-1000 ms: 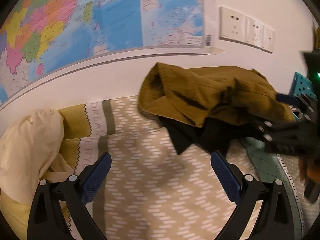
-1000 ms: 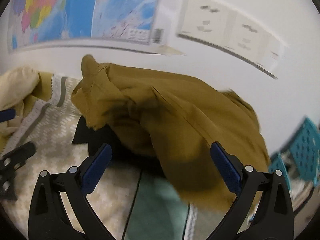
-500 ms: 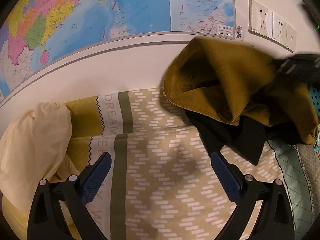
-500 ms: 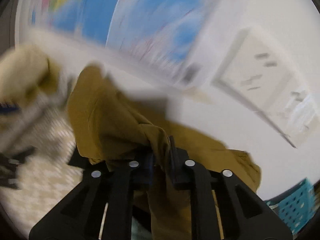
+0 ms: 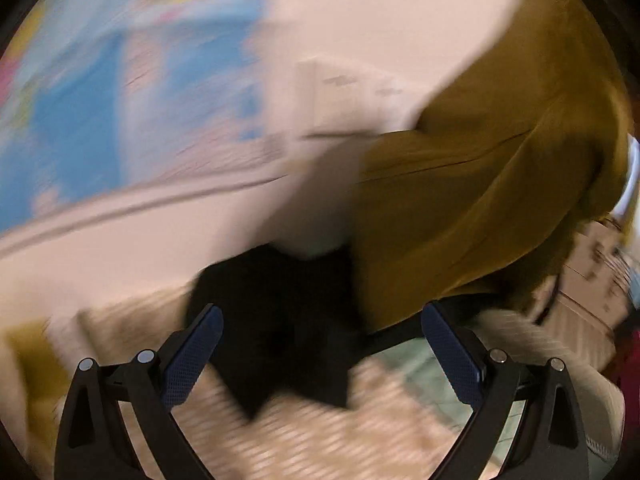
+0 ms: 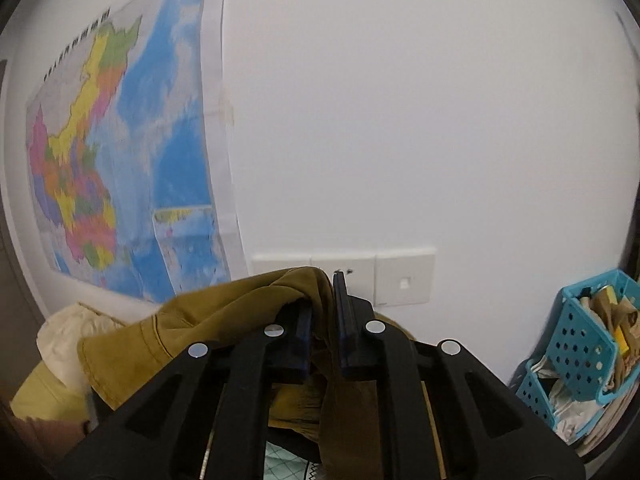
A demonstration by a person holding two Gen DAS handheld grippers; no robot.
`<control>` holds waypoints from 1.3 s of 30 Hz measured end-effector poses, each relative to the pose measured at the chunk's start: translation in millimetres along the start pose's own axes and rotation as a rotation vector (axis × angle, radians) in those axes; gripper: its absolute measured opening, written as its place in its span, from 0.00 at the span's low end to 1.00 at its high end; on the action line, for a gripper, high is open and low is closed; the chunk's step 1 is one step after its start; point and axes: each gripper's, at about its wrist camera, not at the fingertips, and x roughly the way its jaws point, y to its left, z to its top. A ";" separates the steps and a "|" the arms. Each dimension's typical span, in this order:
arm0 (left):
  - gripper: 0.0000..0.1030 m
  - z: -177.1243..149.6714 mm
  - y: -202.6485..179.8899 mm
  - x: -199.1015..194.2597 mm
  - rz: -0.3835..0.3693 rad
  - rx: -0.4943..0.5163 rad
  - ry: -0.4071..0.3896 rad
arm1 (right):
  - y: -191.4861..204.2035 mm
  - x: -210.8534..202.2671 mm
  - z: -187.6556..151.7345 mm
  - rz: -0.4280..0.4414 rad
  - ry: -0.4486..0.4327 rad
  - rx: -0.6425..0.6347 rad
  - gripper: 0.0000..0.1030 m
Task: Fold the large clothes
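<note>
My right gripper [image 6: 322,322] pinches a bunched fold of the soft, floppy mustard jacket [image 6: 224,320], left gripper [image 5: 320,360] gaping empty near its hem.

Mustard-brown jacket [image 6: 224,320] w/ black lining [image 5: 280,320]; bed cover [image 5: 320,440] beige w/ white dashes; wall map [image 6: 120,160] blue & multicolour; basket [image 6: 588,340] turquoise.

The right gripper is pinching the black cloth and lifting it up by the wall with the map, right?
Not the black cloth. The right wrist view shows the right gripper shut on the mustard-brown garment, held up by the wall with the map. The black cloth lies lower, in the left wrist view.
</note>
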 end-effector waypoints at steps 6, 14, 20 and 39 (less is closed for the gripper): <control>0.93 -16.7 -72.8 31.5 -0.024 0.267 -0.020 | 7.6 0.3 4.3 -0.002 0.005 -0.003 0.09; 0.00 25.4 -45.2 90.3 0.083 0.144 0.080 | -1.6 -21.6 5.8 0.002 -0.017 0.027 0.09; 0.00 98.4 -29.8 20.6 0.039 0.025 -0.142 | -11.3 -90.8 31.6 -0.035 -0.122 0.025 0.09; 0.01 140.2 -59.5 -408.9 0.328 0.104 -0.618 | 74.1 -345.2 66.4 0.248 -0.382 -0.102 0.10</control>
